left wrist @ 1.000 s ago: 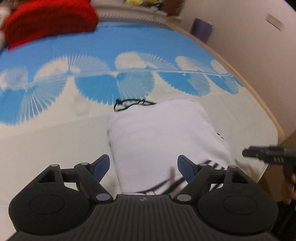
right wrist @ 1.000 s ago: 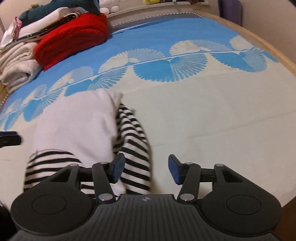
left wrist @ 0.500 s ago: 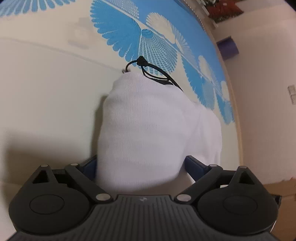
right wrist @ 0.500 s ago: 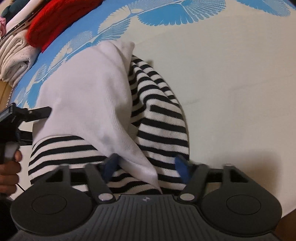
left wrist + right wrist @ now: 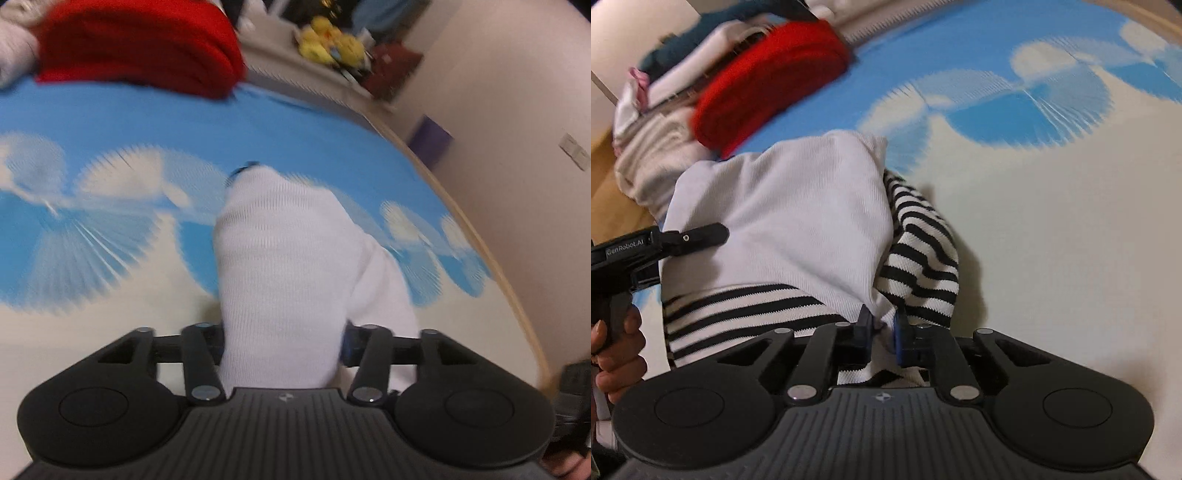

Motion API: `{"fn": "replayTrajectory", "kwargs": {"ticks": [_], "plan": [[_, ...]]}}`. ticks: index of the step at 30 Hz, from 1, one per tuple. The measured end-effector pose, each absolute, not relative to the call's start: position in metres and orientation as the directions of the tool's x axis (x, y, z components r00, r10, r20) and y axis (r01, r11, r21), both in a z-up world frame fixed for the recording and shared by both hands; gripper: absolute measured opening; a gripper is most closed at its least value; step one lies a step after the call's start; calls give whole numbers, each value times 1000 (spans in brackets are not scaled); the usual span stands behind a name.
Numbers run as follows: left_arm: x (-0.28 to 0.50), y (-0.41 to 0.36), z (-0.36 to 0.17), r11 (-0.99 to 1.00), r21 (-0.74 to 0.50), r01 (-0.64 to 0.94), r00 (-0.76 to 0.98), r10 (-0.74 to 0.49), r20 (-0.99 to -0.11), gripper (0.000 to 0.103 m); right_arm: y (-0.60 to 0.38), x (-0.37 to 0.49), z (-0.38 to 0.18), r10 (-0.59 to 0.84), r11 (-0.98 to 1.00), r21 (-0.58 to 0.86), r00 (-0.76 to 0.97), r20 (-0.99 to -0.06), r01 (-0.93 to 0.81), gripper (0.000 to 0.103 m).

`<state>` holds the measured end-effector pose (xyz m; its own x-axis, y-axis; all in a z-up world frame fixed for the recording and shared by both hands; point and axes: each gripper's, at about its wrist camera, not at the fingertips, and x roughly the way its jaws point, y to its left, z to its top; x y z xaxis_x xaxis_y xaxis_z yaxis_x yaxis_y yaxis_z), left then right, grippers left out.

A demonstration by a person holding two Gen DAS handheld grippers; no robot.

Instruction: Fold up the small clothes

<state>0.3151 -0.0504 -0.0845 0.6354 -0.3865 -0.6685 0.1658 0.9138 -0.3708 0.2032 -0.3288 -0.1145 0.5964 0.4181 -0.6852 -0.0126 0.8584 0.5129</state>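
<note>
Two tongs tilt downward over the same bundle of small clothes, each carried by a person whose left hand (image 5: 617, 354) shows at the near left edge of the right wrist view, fingers wrapped round a black handle. Both pictures are blurred. The surface under the clothes is a cream and blue sheet (image 5: 1052, 229) printed with fan shapes, edged on the right by a curved wooden rim (image 5: 517, 306); I cannot tell whether it covers a bed or a desk. The left tongs (image 5: 282, 341) are closing, and their blue pads sit against the two sides of the near end of the white garment (image 5: 291, 266), which bulges up between them and stretches away toward a dark cord (image 5: 242, 170) at its far tip. The right tongs (image 5: 882, 330) are closing too, their pads nearly together and pinching the near corner of the white garment where it overlaps the black-and-white striped garment (image 5: 919, 254), which lies beneath and to the right. Far left, a folded red knit (image 5: 140, 44) rests on the blue part of the sheet beside a stack of pale folded clothes (image 5: 657, 147). Farther off, yellow soft toys (image 5: 328, 44) sit on a ledge below a plain wall (image 5: 509, 96).
</note>
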Motion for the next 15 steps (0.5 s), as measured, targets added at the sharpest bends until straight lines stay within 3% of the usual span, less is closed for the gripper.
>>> {"fn": "replayTrajectory", "kwargs": {"ticks": [2, 4, 5, 8, 11, 13, 15], "plan": [[318, -26, -81, 952, -298, 69, 701, -259, -665, 78, -315, 219, -109, 417, 852, 524, 625, -660, -14, 11], [311, -2, -77, 966, -255, -28, 726, -156, -670, 78, -300, 238, -109, 414, 846, 532, 641, -646, -9, 11], [307, 5, -76, 963, -268, -37, 714, -162, -681, 76, -292, 246, -113, 408, 852, 523, 635, -656, -7, 10], [286, 9, -79, 952, -307, 20, 657, -244, -714, 67, -277, 261, -130, 320, 907, 419, 579, -750, 41, 10], [274, -14, -96, 955, -261, 139, 569, -292, -768, 67, -281, 268, -143, 298, 905, 413, 533, -792, 107, 10], [271, -31, -123, 963, -177, 202, 490, -256, -833, 68, -283, 267, -139, 293, 903, 416, 553, -780, 109, 12], [267, -39, -141, 972, -68, 223, 478, -170, -862, 76, -283, 257, -133, 285, 909, 406, 570, -770, 93, 15]]}}
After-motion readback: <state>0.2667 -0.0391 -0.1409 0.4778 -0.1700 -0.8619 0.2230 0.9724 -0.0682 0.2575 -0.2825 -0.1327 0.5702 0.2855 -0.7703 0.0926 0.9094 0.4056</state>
